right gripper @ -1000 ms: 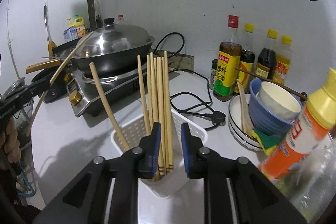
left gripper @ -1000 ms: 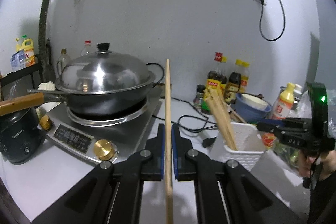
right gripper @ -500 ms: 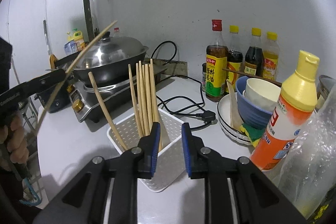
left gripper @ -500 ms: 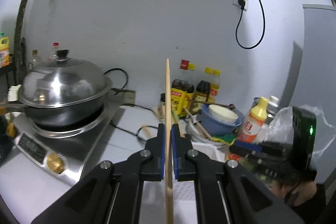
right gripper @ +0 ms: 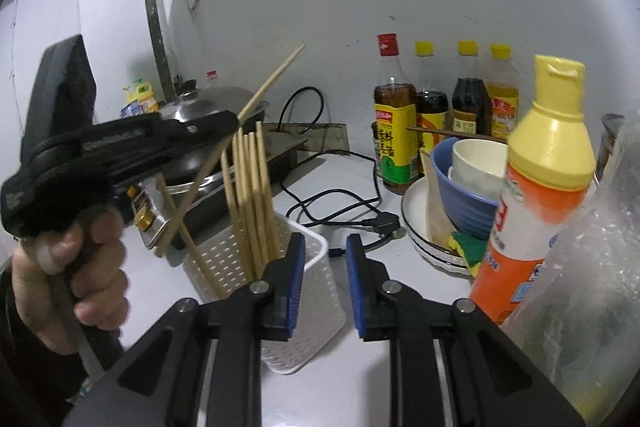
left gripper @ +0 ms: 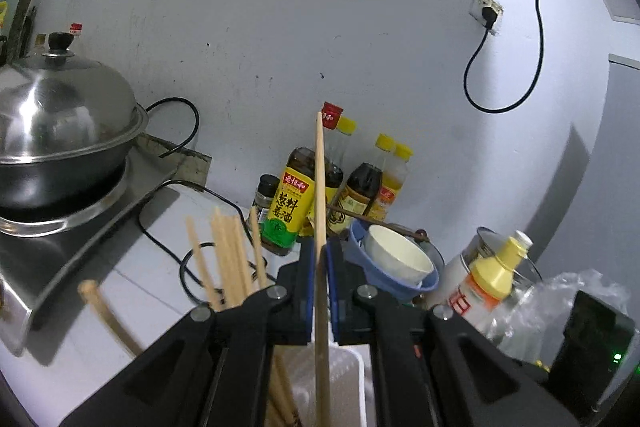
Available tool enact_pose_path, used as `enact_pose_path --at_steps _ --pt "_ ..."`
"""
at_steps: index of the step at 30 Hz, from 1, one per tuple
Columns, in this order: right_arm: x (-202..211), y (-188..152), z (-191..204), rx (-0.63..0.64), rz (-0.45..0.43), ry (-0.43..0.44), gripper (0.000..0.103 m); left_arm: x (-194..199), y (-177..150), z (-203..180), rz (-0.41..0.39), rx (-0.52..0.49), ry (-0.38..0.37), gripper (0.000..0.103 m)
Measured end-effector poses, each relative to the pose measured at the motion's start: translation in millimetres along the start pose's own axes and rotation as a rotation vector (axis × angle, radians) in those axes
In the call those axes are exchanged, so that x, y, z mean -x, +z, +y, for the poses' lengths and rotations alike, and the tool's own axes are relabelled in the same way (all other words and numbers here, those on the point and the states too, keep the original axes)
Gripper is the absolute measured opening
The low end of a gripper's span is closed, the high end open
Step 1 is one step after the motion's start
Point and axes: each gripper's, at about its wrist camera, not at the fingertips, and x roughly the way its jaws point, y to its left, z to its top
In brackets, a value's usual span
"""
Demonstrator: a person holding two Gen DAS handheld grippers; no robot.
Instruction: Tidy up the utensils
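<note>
Left gripper (left gripper: 320,291) is pinching one pale wooden chopstick (left gripper: 320,211), carrying it over the white perforated plastic basket (right gripper: 308,291); right gripper (right gripper: 322,281) is gaping, empty. Next: lower its end inside, release.

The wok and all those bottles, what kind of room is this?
Most likely a small home kitchen. A lidded wok sits on a countertop cooker, sauce bottles line the wall, and stacked bowls stand beside a white basket of chopsticks.
</note>
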Motion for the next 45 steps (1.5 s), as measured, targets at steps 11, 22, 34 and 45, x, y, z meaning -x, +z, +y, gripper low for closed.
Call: enact_pose_path --at_steps 11,22,34,45 --pt "-4.9 -6.6 -21.2 -0.052 -0.007 -0.003 0.019 -32.6 -37.2 -8.2 0.033 -0.036 0.114 0.005" --pt "-5.5 -5.3 -14.3 -0.046 -0.006 -0.001 0.019 -22.9 -55.5 -5.6 0.101 -0.08 0.104 0.005" --pt "11.6 -0.4 5.2 -0.035 -0.021 -0.024 0.019 27.4 -45.0 -7.6 0.094 -0.103 0.08 0.037" --pt "30.6 -8.8 34.6 -0.034 0.002 -0.082 0.019 99.2 -36.8 5.5 0.028 -0.137 0.09 0.05"
